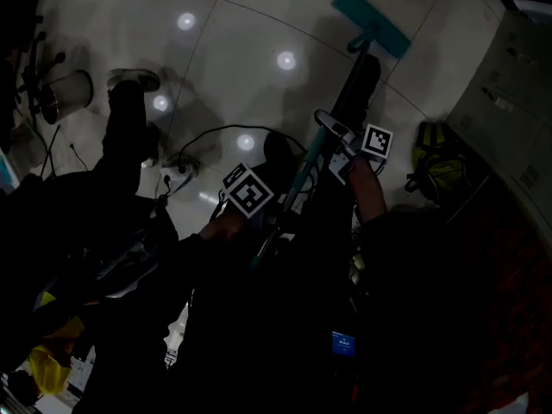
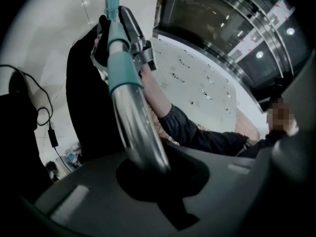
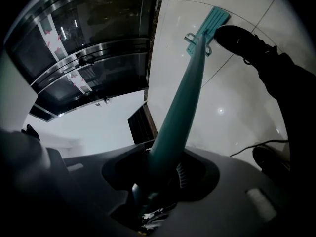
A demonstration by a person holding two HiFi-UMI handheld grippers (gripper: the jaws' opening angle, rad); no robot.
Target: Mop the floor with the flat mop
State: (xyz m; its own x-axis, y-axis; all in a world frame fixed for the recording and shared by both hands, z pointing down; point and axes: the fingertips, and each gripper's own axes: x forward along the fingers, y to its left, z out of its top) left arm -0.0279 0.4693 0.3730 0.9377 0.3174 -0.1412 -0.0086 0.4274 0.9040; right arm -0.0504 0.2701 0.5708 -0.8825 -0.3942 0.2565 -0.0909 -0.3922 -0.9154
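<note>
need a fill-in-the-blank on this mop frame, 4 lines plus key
1. The mop head is ___ in colour.
2. It rests on the tiled ___.
3. The left gripper and right gripper each have jaws shut on the mop's ___.
4. The gripper nearer the mop head is the ___ one.
Missing words: teal; floor; handle; right.

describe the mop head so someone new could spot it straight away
On the pale glossy tiled floor, follow the pole to its far end. There lies the mop head, a flat teal rectangle; nothing else lying on the floor is teal.
</note>
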